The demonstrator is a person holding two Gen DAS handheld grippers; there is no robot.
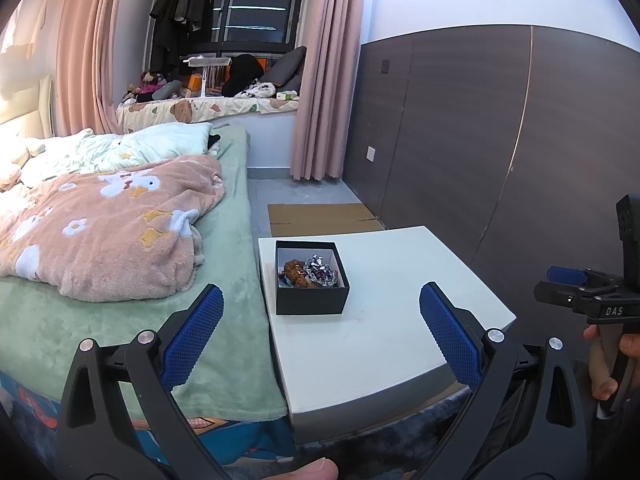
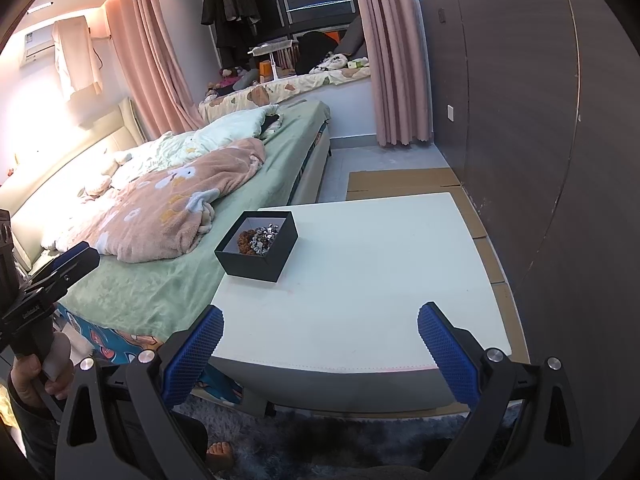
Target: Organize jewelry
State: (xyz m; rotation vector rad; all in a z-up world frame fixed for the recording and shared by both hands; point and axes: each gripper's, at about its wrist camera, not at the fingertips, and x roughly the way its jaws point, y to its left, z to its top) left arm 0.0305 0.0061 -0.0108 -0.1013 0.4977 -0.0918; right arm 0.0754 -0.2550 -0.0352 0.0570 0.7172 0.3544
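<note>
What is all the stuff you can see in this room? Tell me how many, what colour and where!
box: one, black, open, on the table's left side near the bed
jewelry: a pile, brown and silver, inside the box
table: one, white, beside the bed
bed: one, green sheet, left of the table
blanket: one, pink with flowers, crumpled on the bed
curtains: pink, beside the window
cardboard: flat, brown, on the floor behind the table
rug: dark and fluffy, under the table's near edge
left gripper: one, black with blue pads, jaws open
right gripper: one, black with blue pads, jaws open
</note>
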